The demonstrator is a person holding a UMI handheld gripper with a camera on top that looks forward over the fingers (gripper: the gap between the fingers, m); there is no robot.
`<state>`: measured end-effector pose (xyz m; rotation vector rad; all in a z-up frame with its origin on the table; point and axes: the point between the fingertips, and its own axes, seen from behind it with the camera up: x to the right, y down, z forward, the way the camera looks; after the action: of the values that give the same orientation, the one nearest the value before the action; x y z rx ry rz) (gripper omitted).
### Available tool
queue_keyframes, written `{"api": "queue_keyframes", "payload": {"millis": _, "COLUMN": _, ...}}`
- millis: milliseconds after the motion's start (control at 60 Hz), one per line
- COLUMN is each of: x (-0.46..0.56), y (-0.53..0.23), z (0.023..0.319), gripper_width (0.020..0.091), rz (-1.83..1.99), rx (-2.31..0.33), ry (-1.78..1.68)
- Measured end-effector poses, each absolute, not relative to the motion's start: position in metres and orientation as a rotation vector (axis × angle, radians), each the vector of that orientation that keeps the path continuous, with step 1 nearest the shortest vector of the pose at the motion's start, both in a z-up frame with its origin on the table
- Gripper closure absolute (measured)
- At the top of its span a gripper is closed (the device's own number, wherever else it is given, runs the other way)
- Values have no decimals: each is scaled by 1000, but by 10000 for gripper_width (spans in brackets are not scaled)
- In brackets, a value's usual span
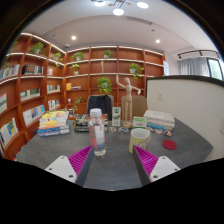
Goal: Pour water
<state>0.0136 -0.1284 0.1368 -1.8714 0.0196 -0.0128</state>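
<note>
The tool (108, 165) hangs over the near edge of a grey table (115, 170), its two fingers spread wide with the magenta pads (80, 159) facing each other across bare tabletop. Nothing is pinched between them.

Just ahead of the left finger, and a little inside the gap, a clear plastic water bottle (98, 138) stands upright on the table. Ahead of the right finger stands a pale, squat cup (139, 138), apart from the bottle. A small red disc (169, 144) lies flat on the table to the right of the cup.

Toward the far edge of the table sit several more things: a stack of colourful books and boxes (52, 122) at the far left, a tall light-coloured carton (127, 108) near the middle, and a pile of boxes (159, 120) at the far right.

Beyond the table, wooden shelves (40, 75) with potted plants (104, 85) and books line the walls, and a dark chair (100, 103) stands at the table's far side.
</note>
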Motion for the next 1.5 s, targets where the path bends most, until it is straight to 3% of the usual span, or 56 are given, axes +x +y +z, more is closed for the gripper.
{"api": "queue_keyframes", "payload": {"millis": 100, "x": -2, "y": -103, "z": 114, "gripper_width": 283, "rz": -10, "rx": -1870, "ry": 38}}
{"api": "queue_keyframes", "payload": {"millis": 117, "x": 15, "y": -118, "z": 134, "gripper_width": 284, "rz": -13, "rx": -1875, "ry": 35}}
{"api": "queue_keyframes", "payload": {"millis": 150, "x": -7, "y": -90, "z": 108, "gripper_width": 283, "rz": -7, "rx": -1864, "ry": 40}}
{"api": "queue_keyframes", "payload": {"millis": 217, "x": -23, "y": -61, "z": 95, "gripper_width": 281, "rz": 12, "rx": -1846, "ry": 34}}
{"api": "queue_keyframes", "payload": {"millis": 550, "x": -47, "y": 30, "z": 85, "gripper_width": 290, "rz": -24, "rx": -1807, "ry": -4}}
{"api": "queue_keyframes", "payload": {"millis": 650, "x": -52, "y": 45, "z": 83, "gripper_width": 373, "rz": -5, "rx": -1796, "ry": -3}}
{"api": "queue_keyframes", "payload": {"millis": 700, "x": -49, "y": 50, "z": 84, "gripper_width": 481, "rz": -28, "rx": -1786, "ry": 10}}
{"api": "queue_keyframes", "payload": {"millis": 733, "x": -42, "y": 52, "z": 86, "gripper_width": 600, "rz": -63, "rx": -1775, "ry": 26}}
{"api": "queue_keyframes", "payload": {"millis": 817, "x": -43, "y": 53, "z": 86, "gripper_width": 645, "rz": -62, "rx": -1777, "ry": 26}}
{"api": "queue_keyframes", "payload": {"millis": 917, "x": -46, "y": 54, "z": 86, "gripper_width": 747, "rz": -10, "rx": -1765, "ry": 31}}
{"api": "queue_keyframes", "payload": {"millis": 1250, "x": -36, "y": 58, "z": 93, "gripper_width": 774, "rz": 311, "rx": -1769, "ry": 341}}
{"api": "queue_keyframes", "payload": {"millis": 1500, "x": -18, "y": 66, "z": 151, "gripper_width": 774, "rz": 962, "rx": -1400, "ry": 910}}
